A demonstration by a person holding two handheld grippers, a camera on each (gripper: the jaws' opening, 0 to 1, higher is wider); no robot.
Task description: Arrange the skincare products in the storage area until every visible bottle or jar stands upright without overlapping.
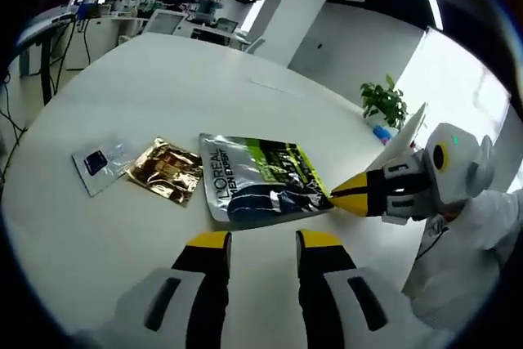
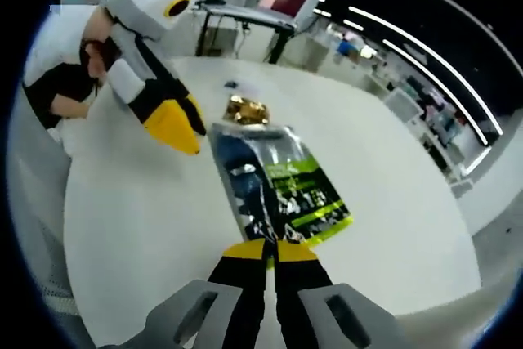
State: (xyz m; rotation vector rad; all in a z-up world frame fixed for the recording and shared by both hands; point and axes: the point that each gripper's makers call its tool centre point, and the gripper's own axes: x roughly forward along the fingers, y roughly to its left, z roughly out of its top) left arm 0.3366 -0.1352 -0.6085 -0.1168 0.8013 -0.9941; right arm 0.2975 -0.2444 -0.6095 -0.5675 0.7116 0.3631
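Pinching the near edge of the L'Oréal Men Expert pouch [image 2: 278, 190], the right gripper [image 2: 272, 251] has its yellow-tipped jaws drawn almost together, and the pouch's lower edge disappears between them; this reads as a grip on the bag's seam, likely chosen because a flat, limp pouch offers nothing else to hold. In the left gripper view the same right gripper [image 1: 353, 194] comes in from the right and its tips meet the pouch [image 1: 263, 179] at its corner, which agrees with that grasp.

The left gripper [image 1: 263, 241] hangs above bare table just short of the pouch, jaws parted and holding nothing. In the right gripper view it [image 2: 176, 130] hovers off the pouch's far-left corner, apart from it, probably waiting to steady or take the bag.

The pouch lies flat on the white round table [image 1: 163, 79], printed face up. Just beside it lies a gold foil sachet [image 1: 167, 171], also flat and seemingly touching the pouch's edge, and next to that a small clear sachet with a dark square [image 1: 100, 164], slightly apart. All three sit in a loose row and none stands upright, so the arranging appears barely begun. No bottle or jar can be made out on the table. Beyond the table's edge stand a potted plant [image 1: 384, 104] and office desks [image 1: 176, 14].
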